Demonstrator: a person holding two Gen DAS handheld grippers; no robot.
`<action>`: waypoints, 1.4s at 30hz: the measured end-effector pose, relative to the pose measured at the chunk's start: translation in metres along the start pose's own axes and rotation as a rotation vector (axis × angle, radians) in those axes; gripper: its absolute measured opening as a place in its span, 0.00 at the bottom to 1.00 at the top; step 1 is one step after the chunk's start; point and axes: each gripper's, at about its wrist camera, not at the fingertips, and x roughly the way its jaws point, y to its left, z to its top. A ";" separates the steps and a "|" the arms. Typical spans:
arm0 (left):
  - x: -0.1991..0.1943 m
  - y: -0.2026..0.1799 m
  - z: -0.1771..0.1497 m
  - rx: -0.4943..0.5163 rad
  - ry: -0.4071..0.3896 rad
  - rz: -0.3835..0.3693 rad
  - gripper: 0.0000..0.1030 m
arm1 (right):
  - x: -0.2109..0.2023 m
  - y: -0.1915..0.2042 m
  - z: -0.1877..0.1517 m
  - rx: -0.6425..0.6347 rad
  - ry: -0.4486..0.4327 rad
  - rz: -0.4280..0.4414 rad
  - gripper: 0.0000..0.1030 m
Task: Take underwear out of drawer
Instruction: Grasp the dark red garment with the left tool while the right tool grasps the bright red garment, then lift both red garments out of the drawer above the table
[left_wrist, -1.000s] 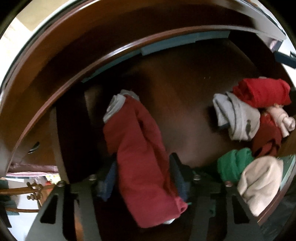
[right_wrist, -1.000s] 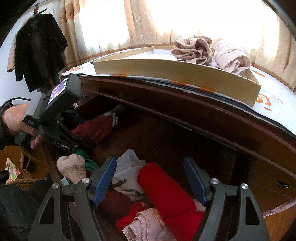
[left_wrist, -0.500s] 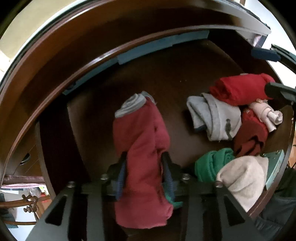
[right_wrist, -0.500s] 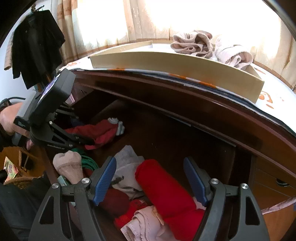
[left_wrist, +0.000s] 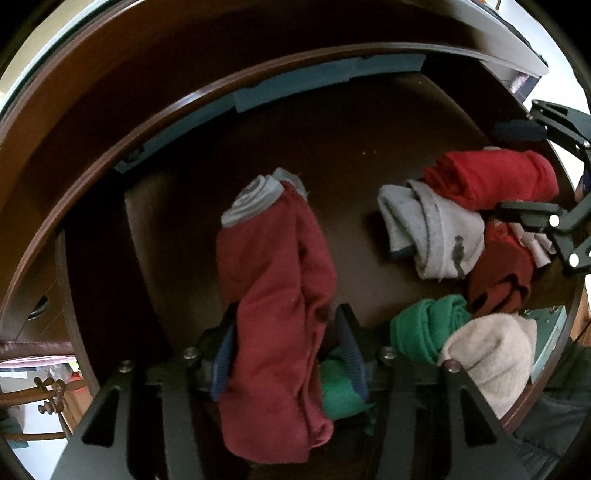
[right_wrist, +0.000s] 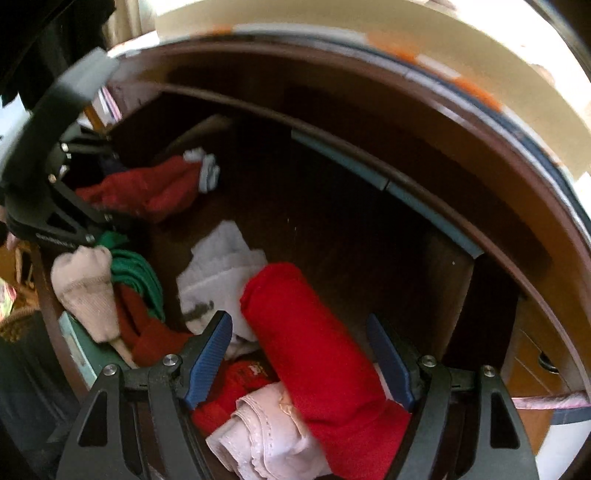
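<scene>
Left gripper (left_wrist: 284, 354): I see my jaws opening, part-spread, with the dark red underwear roll between the blue pads; the left pad lies against the cloth, the right pad stands just clear of it at 3 o'clock.
Dark red underwear roll (left_wrist: 275, 302): it runs from 6 to 12 o'clock through my left jaws, its grey waistband (left_wrist: 255, 199) at the 12 o'clock end, over the drawer (left_wrist: 354, 129) floor.
Right gripper (right_wrist: 299, 358): I have the jaws wide apart, nothing pressed; the bright red roll lies between the pads, nearer the right one, with a gap on both sides.
Bright red roll (right_wrist: 314, 354): it slants from 11 to 5 o'clock in the right wrist view, on top of the pile.
Pink lace piece (right_wrist: 269, 439): at 7 o'clock of the bright red roll, touching it.
Grey underwear (right_wrist: 218, 280): at 10 o'clock of my right jaws, just beside the bright red roll.
Green roll (left_wrist: 428, 325): at 2 o'clock of my left jaws, touching the beige roll (left_wrist: 491, 362).
Dark red crumpled piece (left_wrist: 502, 277): between the grey underwear and the green roll.
</scene>
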 end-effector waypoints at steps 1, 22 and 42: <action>0.000 0.000 0.000 -0.002 0.001 -0.003 0.50 | 0.003 0.000 0.000 -0.006 0.015 0.005 0.75; -0.005 0.037 0.007 -0.053 -0.013 -0.063 0.44 | 0.029 -0.008 0.011 -0.019 0.118 0.043 0.51; -0.038 0.051 -0.011 -0.106 -0.134 -0.087 0.18 | -0.031 -0.036 -0.008 0.134 -0.250 0.228 0.41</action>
